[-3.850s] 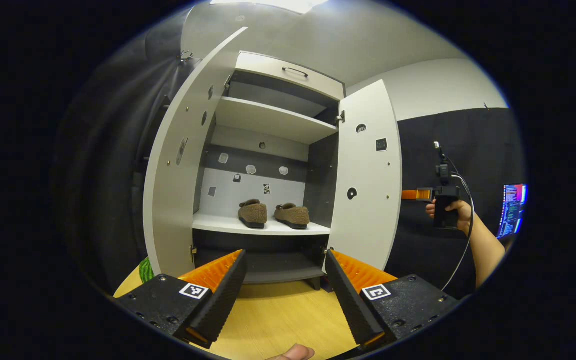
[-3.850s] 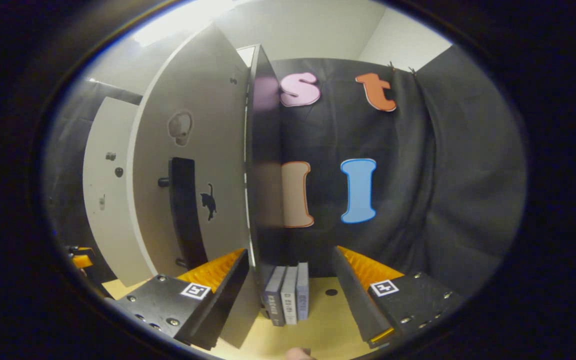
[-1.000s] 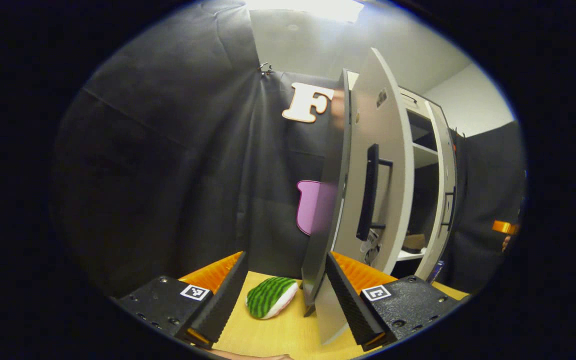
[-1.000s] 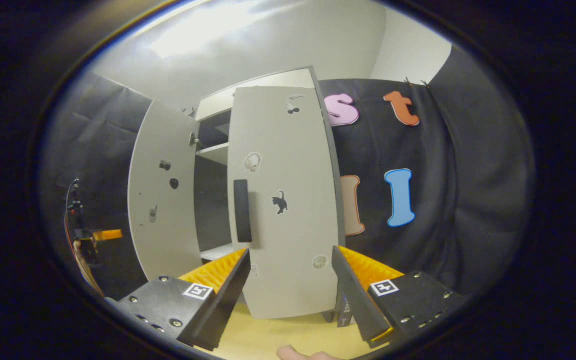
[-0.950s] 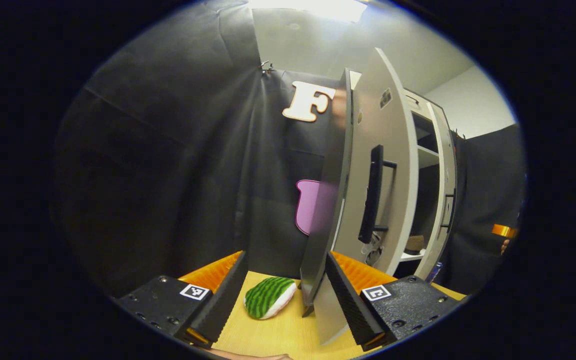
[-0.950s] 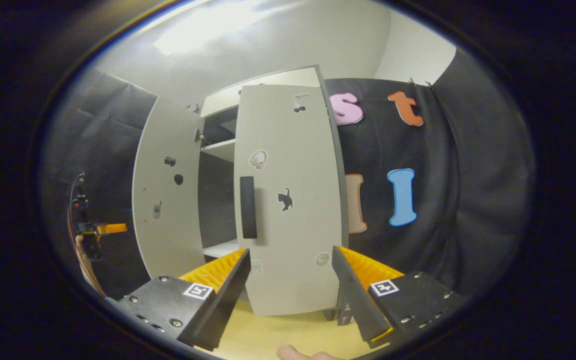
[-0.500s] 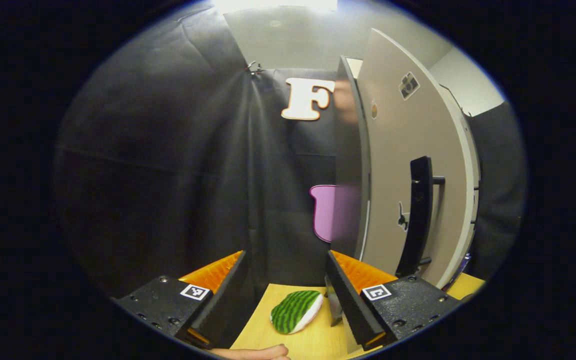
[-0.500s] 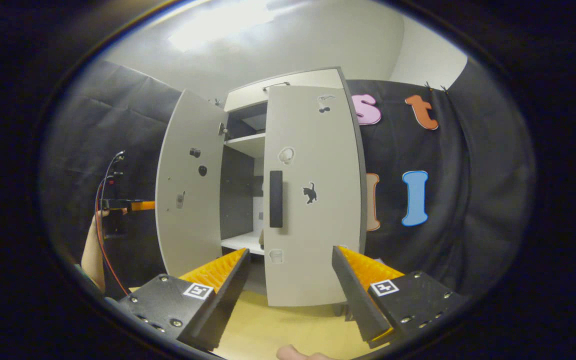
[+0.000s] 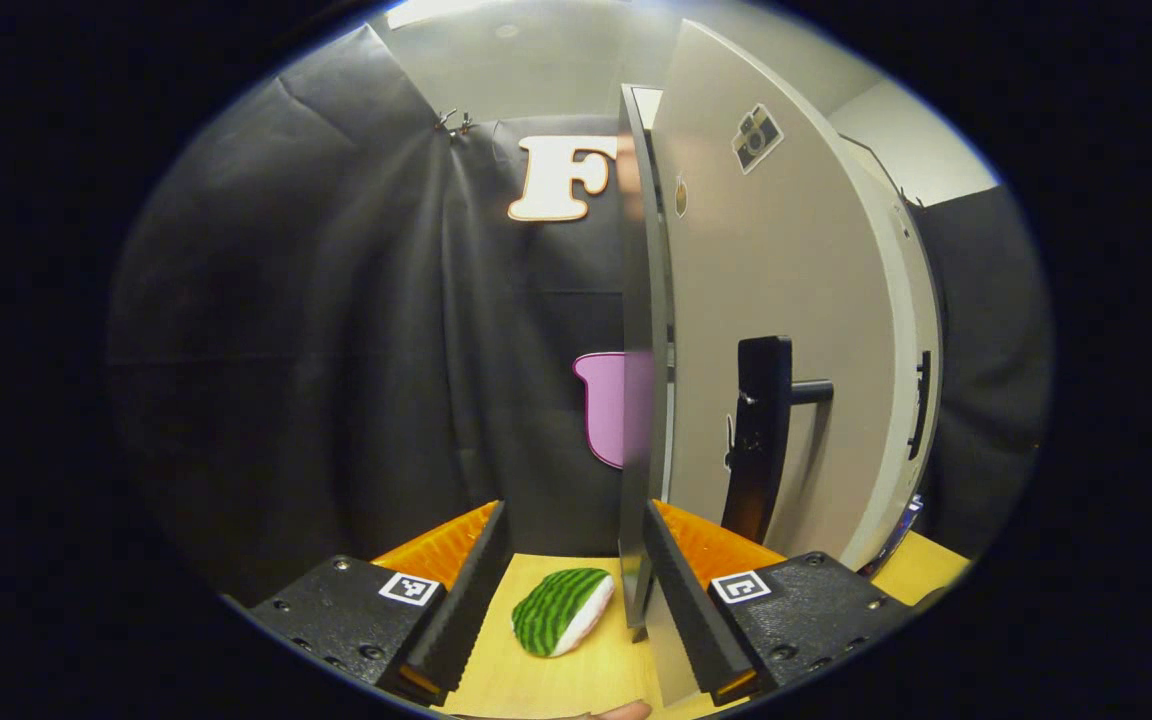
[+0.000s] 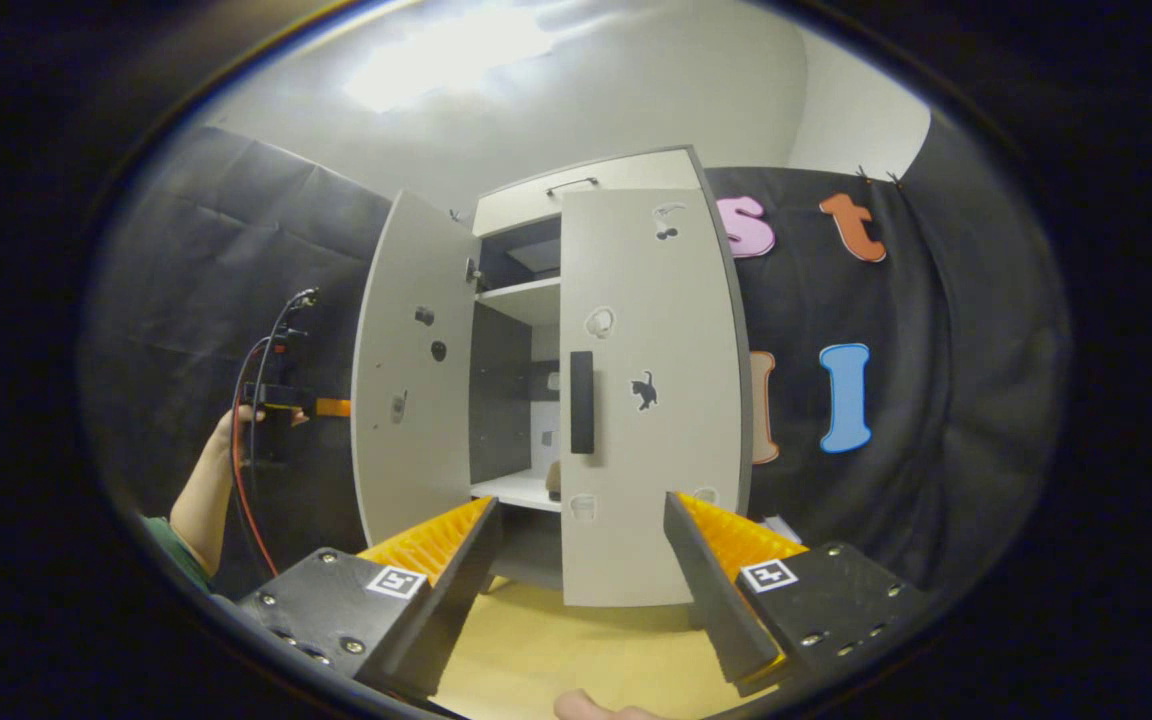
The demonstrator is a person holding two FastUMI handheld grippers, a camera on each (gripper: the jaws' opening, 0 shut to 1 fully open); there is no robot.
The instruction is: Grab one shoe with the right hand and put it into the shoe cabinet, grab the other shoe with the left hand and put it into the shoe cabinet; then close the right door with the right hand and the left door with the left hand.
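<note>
In the left gripper view, the left gripper (image 9: 574, 600) was held wide open at lower centre, the left door (image 9: 776, 300) seen edge-on beside its right finger. In the right gripper view, the right gripper (image 10: 581, 575) was spread wide below the shut right door (image 10: 651, 400); a shoe (image 10: 554, 480) was glimpsed centre frame inside the shoe cabinet (image 10: 536, 290).

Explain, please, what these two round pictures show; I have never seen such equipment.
There is no robot: a person holds a two-finger gripper in each hand, and a camera rides on each. The left gripper view looks past the open left gripper at the left door, whose edge stands between its fingers. A green striped toy lies on the wooden surface. The right gripper view shows the open, empty right gripper facing the shoe cabinet, with its right door about shut.
</note>
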